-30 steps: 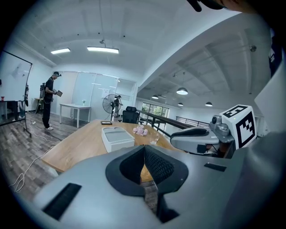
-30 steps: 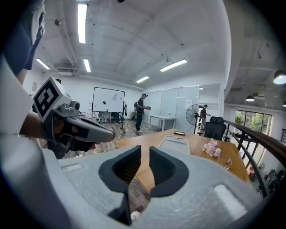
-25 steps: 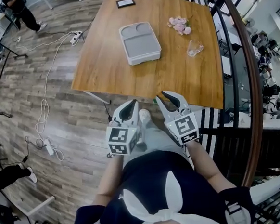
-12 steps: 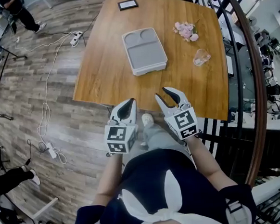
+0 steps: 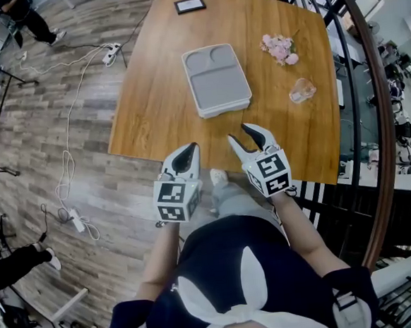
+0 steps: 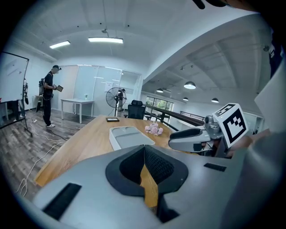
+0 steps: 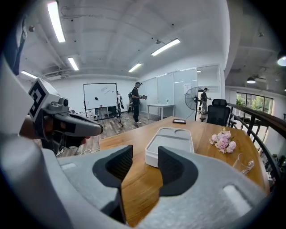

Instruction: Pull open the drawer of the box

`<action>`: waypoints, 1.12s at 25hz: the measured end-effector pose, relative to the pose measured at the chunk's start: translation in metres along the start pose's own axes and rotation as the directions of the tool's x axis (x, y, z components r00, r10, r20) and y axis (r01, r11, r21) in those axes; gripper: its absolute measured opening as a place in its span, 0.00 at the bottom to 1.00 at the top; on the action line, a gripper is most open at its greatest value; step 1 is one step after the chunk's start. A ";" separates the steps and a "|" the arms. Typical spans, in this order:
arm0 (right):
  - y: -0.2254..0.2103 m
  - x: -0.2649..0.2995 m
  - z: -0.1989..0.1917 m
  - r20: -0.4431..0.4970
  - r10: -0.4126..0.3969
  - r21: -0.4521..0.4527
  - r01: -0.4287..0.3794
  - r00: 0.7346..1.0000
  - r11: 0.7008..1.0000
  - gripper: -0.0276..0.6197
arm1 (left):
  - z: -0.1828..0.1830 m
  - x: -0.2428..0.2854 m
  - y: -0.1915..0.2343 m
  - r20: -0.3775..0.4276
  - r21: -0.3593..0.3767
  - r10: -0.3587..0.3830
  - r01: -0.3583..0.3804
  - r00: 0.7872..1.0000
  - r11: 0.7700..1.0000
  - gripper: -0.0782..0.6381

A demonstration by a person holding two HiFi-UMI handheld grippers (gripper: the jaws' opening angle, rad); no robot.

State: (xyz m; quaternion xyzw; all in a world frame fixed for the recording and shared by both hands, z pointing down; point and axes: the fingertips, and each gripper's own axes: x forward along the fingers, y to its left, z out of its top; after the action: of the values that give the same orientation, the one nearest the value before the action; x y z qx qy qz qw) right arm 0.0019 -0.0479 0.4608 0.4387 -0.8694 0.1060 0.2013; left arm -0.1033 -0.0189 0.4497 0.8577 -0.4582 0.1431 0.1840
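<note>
The light wooden surface (image 5: 151, 100) begins just at the tool tips. The left tool (image 5: 188, 152) is closed, empty. The right tool (image 5: 242, 133) has just been opening, nothing between its jaws. Farther, mid-surface, sits the flat grey rectangular box (image 5: 216, 77), seemingly closed.

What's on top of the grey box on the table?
Nothing rests on the grey box; its top shows only moulded recesses. Its closed body hides whatever is inside.
</note>
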 end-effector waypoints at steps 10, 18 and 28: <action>-0.026 0.038 -0.004 -0.052 0.016 0.016 -0.015 0.999 1.000 0.35 | 0.000 0.038 0.026 -0.066 0.025 0.028 -0.026 0.997 0.999 0.14; -0.045 0.059 -0.011 -0.083 0.027 0.024 -0.025 0.996 0.999 0.37 | 0.000 0.072 0.036 -0.089 0.022 0.017 -0.015 0.996 1.000 0.21; -0.080 0.088 -0.021 -0.127 0.045 0.030 -0.042 0.991 0.999 0.42 | -0.009 0.121 0.048 -0.135 0.003 0.020 -0.020 0.991 1.000 0.40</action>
State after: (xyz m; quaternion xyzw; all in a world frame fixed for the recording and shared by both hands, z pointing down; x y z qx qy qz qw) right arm 0.0246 -0.1516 0.5189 0.4147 -0.8626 0.1498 0.2480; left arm -0.0787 -0.1281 0.5172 0.8417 -0.4531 0.2028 0.2124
